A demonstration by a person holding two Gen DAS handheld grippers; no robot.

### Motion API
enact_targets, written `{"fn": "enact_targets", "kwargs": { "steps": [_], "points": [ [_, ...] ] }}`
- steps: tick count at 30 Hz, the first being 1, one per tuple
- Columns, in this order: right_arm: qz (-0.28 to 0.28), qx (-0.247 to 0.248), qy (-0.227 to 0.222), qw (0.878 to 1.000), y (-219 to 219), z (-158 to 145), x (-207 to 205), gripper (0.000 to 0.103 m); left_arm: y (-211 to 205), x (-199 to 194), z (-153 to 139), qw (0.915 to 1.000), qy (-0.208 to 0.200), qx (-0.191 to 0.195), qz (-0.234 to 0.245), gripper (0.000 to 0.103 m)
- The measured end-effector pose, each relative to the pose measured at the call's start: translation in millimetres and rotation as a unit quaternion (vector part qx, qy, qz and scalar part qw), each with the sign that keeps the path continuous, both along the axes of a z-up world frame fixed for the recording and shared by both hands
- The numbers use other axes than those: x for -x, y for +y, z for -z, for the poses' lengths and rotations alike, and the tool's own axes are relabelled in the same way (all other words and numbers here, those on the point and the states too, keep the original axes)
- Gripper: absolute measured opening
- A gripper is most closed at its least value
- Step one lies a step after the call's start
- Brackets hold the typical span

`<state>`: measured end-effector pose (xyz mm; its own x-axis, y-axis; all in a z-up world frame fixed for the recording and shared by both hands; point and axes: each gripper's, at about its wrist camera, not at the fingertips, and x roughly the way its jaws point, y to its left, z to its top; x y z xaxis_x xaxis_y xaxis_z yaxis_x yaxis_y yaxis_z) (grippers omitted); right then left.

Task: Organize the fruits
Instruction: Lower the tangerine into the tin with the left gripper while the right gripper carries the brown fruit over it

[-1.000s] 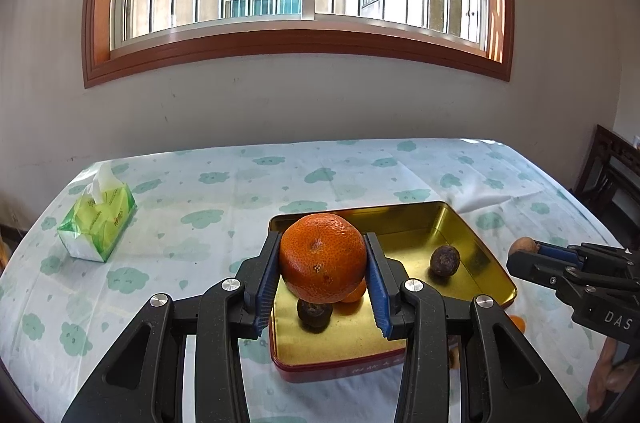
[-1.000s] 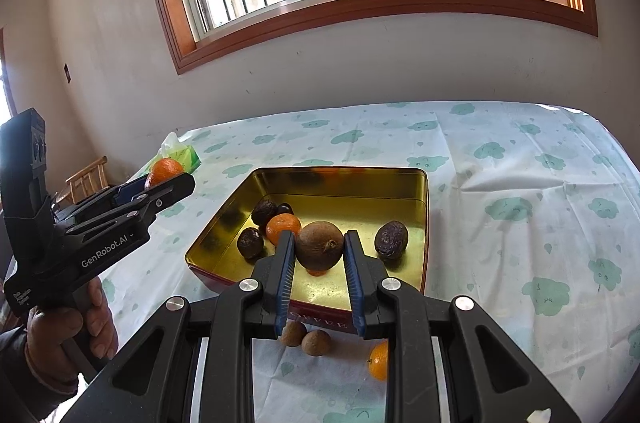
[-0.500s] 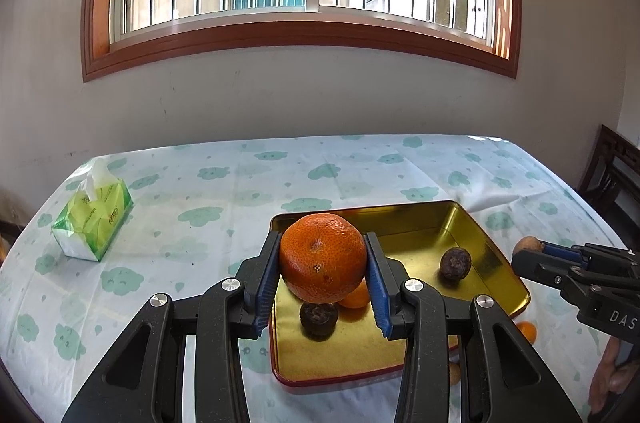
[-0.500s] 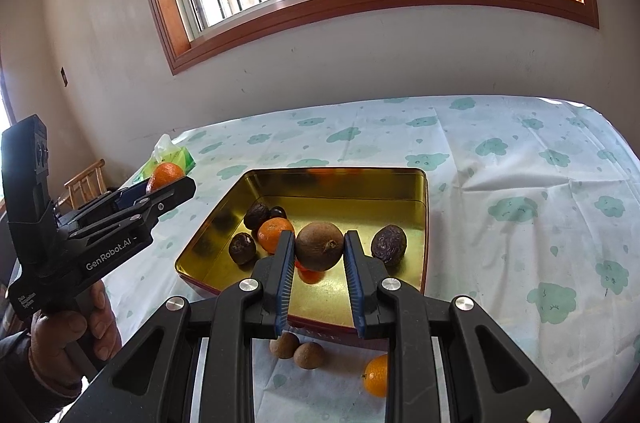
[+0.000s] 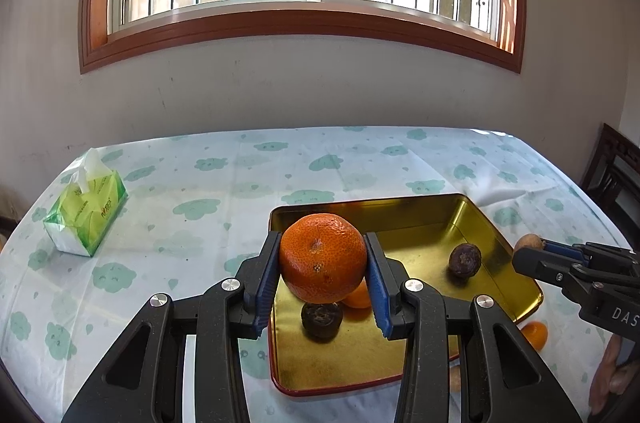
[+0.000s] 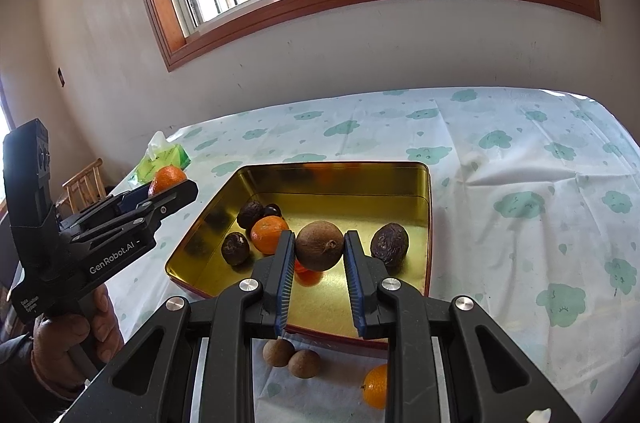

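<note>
My left gripper (image 5: 323, 265) is shut on a large orange (image 5: 322, 257) and holds it above the near left part of the gold tin tray (image 5: 404, 203). My right gripper (image 6: 319, 263) is shut on a round brown fruit (image 6: 319, 250) above the tray's (image 6: 332, 169) near edge. In the tray lie a small orange (image 6: 269, 232) and several dark wrinkled fruits (image 6: 389, 245). On the cloth in front of the tray lie two brown fruits (image 6: 292, 357) and a small orange (image 6: 376, 385).
A green tissue pack (image 5: 86, 217) stands at the table's left. The table has a white cloth with green cloud prints (image 5: 240, 183). A wall with a window is behind. A wooden chair (image 5: 612, 171) is at the right.
Both grippers have moved slightly forward and higher over the tray, each still holding its fruit. The fruits in the tray have not moved.
</note>
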<state>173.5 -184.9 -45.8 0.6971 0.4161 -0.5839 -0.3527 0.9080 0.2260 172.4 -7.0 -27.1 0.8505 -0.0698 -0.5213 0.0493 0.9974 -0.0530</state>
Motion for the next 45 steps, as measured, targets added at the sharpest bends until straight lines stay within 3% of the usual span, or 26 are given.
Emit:
{"fn": "enact_targets", "kwargs": {
  "steps": [45],
  "points": [
    [-0.002, -0.008, 0.032, 0.999, 5.5, 26.5, -39.6, 0.023, 3.3, -40.9, 27.2, 0.9996, 0.029, -0.002, 0.001, 0.041]
  ]
}}
